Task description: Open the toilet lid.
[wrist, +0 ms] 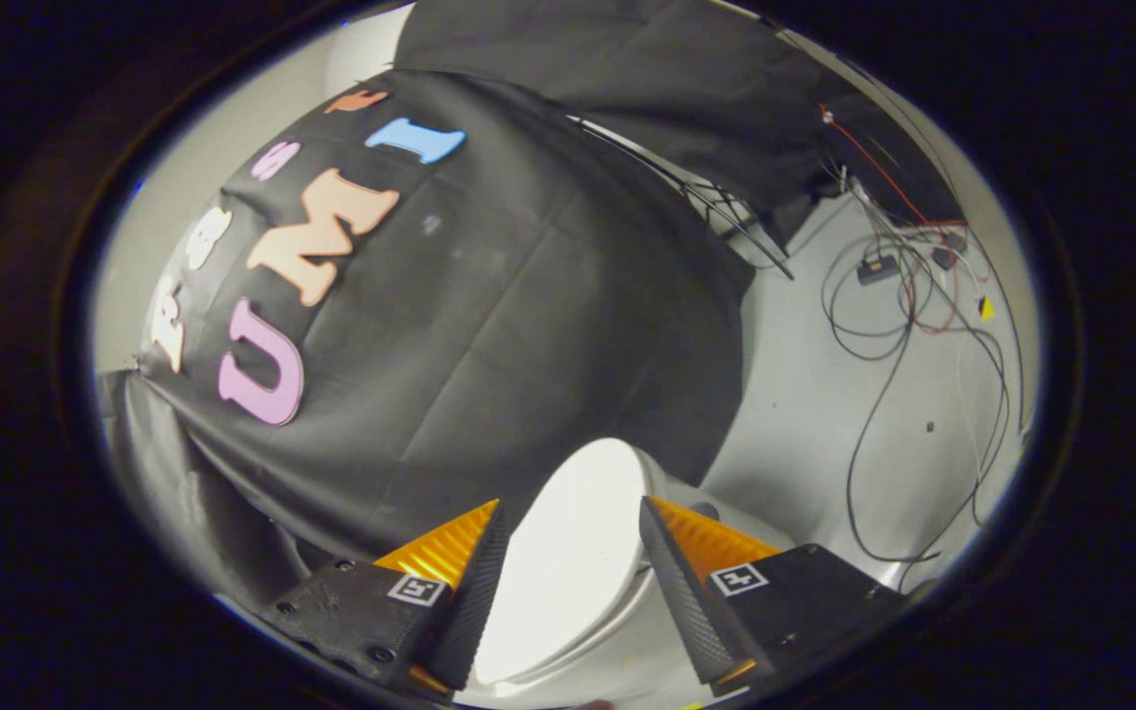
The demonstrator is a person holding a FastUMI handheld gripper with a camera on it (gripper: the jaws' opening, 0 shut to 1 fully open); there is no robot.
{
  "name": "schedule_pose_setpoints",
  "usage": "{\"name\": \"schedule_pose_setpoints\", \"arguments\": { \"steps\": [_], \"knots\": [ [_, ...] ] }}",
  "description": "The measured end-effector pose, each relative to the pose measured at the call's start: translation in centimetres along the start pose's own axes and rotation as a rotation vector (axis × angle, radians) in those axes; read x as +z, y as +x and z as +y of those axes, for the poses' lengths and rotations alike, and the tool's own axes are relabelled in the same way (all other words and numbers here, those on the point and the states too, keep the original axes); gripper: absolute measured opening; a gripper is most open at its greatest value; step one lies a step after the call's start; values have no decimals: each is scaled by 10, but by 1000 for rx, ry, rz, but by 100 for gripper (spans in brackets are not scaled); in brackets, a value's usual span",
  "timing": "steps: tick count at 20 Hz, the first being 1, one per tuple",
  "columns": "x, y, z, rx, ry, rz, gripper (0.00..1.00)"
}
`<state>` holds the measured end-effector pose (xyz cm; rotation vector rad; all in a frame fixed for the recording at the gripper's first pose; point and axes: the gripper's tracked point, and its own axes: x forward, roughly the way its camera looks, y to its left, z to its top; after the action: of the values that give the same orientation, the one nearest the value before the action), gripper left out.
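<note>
**Claw hangs over a closed lid**

The gripper (568,552) has its fingers spread wide, gripping nothing. The toilet lid (568,562) lies down between and beyond them, its long axis running away toward the cloth wall (489,316).

- We look forward along our gripper (568,552), its two fingers spread wide apart and touching nothing.
- Between and just beyond the fingers we see a white toilet (627,631), with its oval toilet lid (568,562) down and closed.
- The lid fills the gap between the fingers but stays clear of both.
- Behind the toilet hangs the booth's black cloth wall (529,325), creased and draped in folds.
- To the right of the toilet lies a pale floor (805,414).
- Loose black and red cables (898,325) loop across that floor, well apart from the toilet.
- A small dark box (877,267) sits among the cables.
</note>
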<state>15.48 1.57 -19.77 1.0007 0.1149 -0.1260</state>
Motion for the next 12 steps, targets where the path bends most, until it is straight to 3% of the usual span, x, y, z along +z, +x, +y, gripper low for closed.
{"name": "schedule_pose_setpoints", "arguments": {
  "steps": [4,7,10,12],
  "knots": [
    [-16,22,-44,-90,83,37,82],
    [-27,38,-65,-93,153,65,81],
    [-29,53,-74,-78,195,78,71],
    [-27,66,-73,-69,212,93,53]
  ]
}}
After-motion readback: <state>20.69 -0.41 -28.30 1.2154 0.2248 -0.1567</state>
